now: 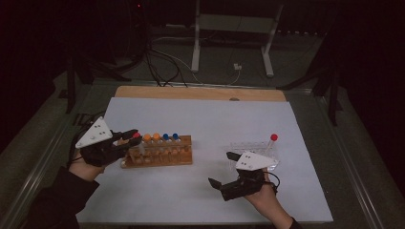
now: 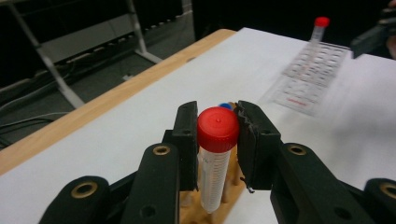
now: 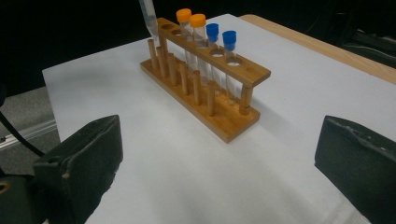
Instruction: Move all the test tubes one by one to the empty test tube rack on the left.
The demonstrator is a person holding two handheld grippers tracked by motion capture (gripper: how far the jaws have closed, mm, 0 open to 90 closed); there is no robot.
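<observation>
Lifting red-capped tube (image 2: 215, 154) from wooden rack (image 1: 160, 155), lower left of high view, pinched in left gripper (image 2: 217, 140). Right gripper (image 3: 219, 154) spread, idle. Next: carrying toward clear rack (image 1: 255, 150), probably.

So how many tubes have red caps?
2. One red-capped tube is pinched in the left tool, lifted above the wooden rack. The other stands in the clear rack on the right. None seems hidden.
</observation>
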